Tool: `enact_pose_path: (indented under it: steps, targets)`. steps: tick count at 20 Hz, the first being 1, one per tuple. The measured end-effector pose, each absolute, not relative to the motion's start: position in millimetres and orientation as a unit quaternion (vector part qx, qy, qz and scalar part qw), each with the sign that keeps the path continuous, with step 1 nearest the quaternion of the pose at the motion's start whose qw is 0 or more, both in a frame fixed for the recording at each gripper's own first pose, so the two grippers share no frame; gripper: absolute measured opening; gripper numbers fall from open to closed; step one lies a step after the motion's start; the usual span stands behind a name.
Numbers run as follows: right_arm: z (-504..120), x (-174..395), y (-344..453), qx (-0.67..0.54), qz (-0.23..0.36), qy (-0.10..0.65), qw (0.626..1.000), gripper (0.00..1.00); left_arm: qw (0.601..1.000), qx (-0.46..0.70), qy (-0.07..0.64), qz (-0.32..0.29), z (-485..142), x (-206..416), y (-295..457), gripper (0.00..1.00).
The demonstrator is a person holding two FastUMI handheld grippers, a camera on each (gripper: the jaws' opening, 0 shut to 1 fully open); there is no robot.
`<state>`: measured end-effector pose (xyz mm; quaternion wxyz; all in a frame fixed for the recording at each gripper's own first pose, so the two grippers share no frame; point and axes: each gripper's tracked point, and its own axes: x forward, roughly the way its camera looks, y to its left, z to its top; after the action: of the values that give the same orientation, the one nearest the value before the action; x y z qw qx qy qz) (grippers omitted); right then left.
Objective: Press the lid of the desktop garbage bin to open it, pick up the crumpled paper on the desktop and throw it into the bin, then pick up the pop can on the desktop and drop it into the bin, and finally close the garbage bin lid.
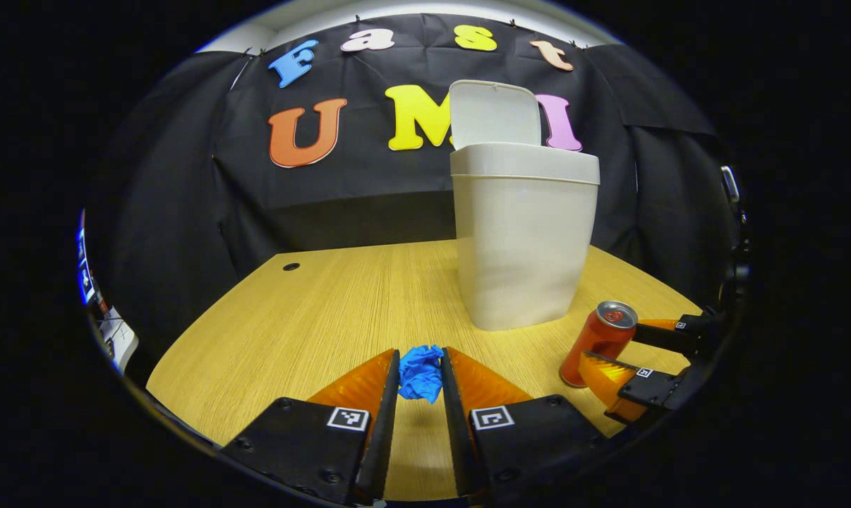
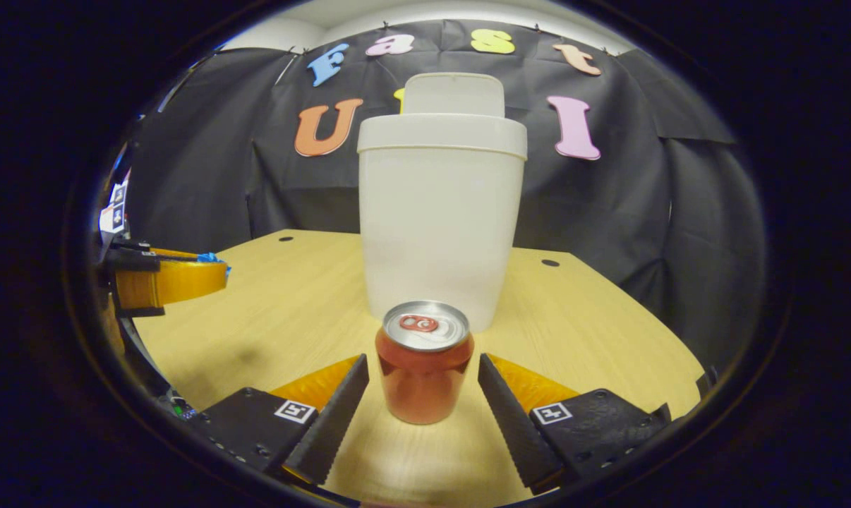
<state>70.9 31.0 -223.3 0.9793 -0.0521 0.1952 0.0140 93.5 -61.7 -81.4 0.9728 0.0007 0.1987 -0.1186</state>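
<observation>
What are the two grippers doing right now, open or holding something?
Left gripper: shut on the crumpled paper.
Right gripper: open, fingers either side of the pop can, not touching it.

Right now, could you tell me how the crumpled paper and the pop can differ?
The crumpled paper is blue and wadded, pinched between the left gripper's fingers; the pop can is red, smooth and upright on the table, with the right gripper's fingers open around it. Both wait outside the open bin.
</observation>
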Motion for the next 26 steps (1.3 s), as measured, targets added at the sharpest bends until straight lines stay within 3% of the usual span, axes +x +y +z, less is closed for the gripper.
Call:
enact_pose_path:
  steps: [4, 6, 12, 18, 26]
  targets:
    - [-225, 80, 23, -0.013, 0.001, 0.22, 0.975, 0.82, 0.976, -0.022, 0.196, -0.09, -83, 98, -46, 0.39]
    - [-200, 81, 32, 0.004, 0.01, 0.21, 0.978, 0.8, 0.976, -0.041, 0.198, -0.075, -85, 102, -40, 0.39]
    - [-106, 71, 24, 0.013, 0.027, 0.133, 0.991, 0.8, 0.976, -0.041, 0.205, -0.065, -85, 102, -40, 0.39]
    - [-30, 52, -13, -0.038, 0.009, 0.053, 0.998, 0.8, 0.984, -0.053, 0.163, -0.04, -40, 94, -35, 0.39]
    - [9, 26, -32, -0.026, 0.037, 0.009, 0.999, 0.79, 0.993, -0.049, 0.109, -0.018, 32, 94, -40, 0.39]
